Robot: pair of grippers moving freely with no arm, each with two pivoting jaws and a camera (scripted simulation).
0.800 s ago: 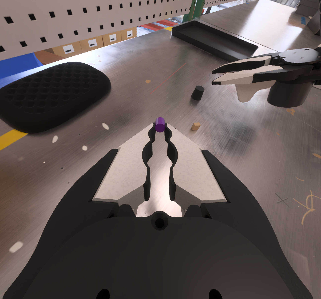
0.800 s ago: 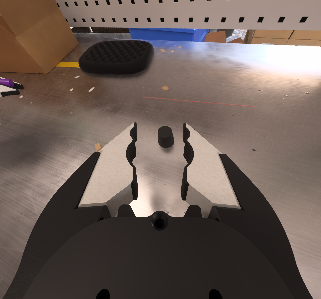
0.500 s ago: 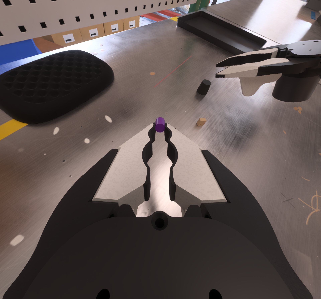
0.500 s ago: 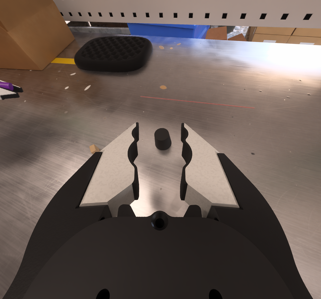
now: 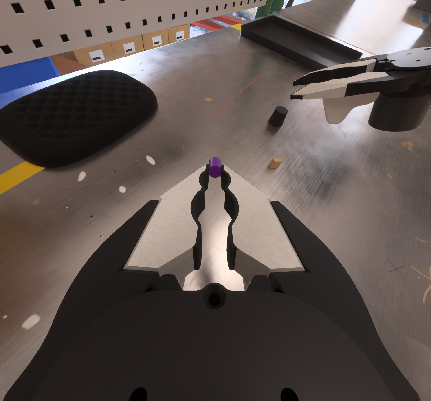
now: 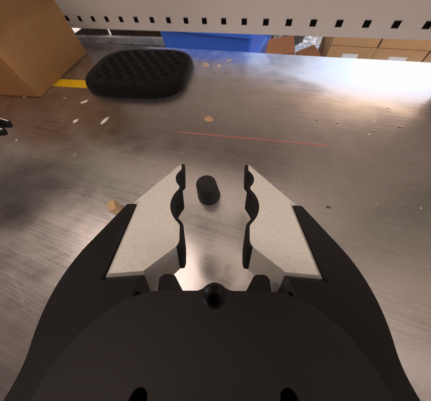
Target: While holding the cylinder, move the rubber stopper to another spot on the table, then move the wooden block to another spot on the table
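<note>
My left gripper (image 5: pixel 214 168) is shut on a small purple cylinder (image 5: pixel 214 167), held at its fingertips above the metal table (image 5: pixel 326 203). The black rubber stopper (image 6: pixel 207 190) stands upright on the table; it also shows in the left wrist view (image 5: pixel 277 116). My right gripper (image 6: pixel 213 168) is open and hovers above the stopper, which shows between its fingers, nearer the left one; it appears in the left wrist view (image 5: pixel 295 89) at the right. The small wooden block (image 5: pixel 275 162) lies on the table between the two grippers, and shows left of my right fingers (image 6: pixel 113 206).
A black dimpled mat (image 5: pixel 74 112) lies at the back left, also in the right wrist view (image 6: pixel 140 73). A shallow black tray (image 5: pixel 296 40) sits at the back right. A cardboard box (image 6: pixel 30 35) stands far left. A pegboard wall (image 6: pixel 233 0) runs along the back.
My right gripper has drifted slightly right, so the stopper now sits nearer its left finger. The left gripper has shifted a little while still holding the cylinder.
</note>
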